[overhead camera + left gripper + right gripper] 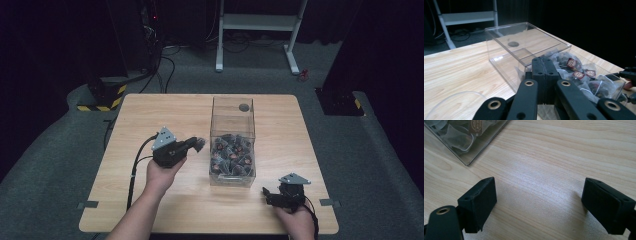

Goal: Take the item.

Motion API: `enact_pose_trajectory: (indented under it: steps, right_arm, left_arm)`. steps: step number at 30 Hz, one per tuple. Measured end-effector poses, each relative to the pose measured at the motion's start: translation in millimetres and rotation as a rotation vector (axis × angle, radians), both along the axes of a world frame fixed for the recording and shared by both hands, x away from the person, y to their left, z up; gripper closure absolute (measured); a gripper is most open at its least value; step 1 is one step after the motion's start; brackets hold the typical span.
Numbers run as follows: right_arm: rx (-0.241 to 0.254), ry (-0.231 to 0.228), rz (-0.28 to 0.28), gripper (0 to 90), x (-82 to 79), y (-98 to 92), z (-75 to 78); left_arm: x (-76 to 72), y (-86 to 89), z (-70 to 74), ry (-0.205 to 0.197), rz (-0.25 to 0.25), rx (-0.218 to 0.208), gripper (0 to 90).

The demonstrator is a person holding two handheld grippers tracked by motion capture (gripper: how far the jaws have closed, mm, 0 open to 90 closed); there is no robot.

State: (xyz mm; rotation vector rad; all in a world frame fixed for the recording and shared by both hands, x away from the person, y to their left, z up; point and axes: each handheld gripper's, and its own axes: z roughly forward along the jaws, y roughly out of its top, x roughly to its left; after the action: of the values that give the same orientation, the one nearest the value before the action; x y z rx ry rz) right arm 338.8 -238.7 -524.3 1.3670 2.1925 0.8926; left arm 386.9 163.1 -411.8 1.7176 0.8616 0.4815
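Observation:
A clear plastic box (232,112) stands mid-table, its near half heaped with dark tea sachets (231,155) that have red labels. My left gripper (199,144) hovers just left of the box and points at it. In the left gripper view its jaws (544,61) are pressed together, with a pale mesh sachet (520,73) hanging at their tip in front of the box (529,42) and its sachets (579,73). My right gripper (265,192) rests low near the table's front right, open. Its jaws (539,195) stand wide apart over bare wood, below the box corner (469,142).
The wooden table (150,110) has bare room left of and behind the box. A faint clear curved rim (454,98) shows at the lower left of the left gripper view. A white stand (257,22) and cables lie on the floor beyond.

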Motion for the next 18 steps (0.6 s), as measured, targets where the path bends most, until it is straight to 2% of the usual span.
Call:
enact_pose_trajectory:
  steps: [18]
  right_arm:
    - [0.0,0.0,0.0,12.6,0.0,0.0,0.0]
  left_arm:
    - [3.9,31.8,2.1,-0.009,0.08,0.001,90.0]
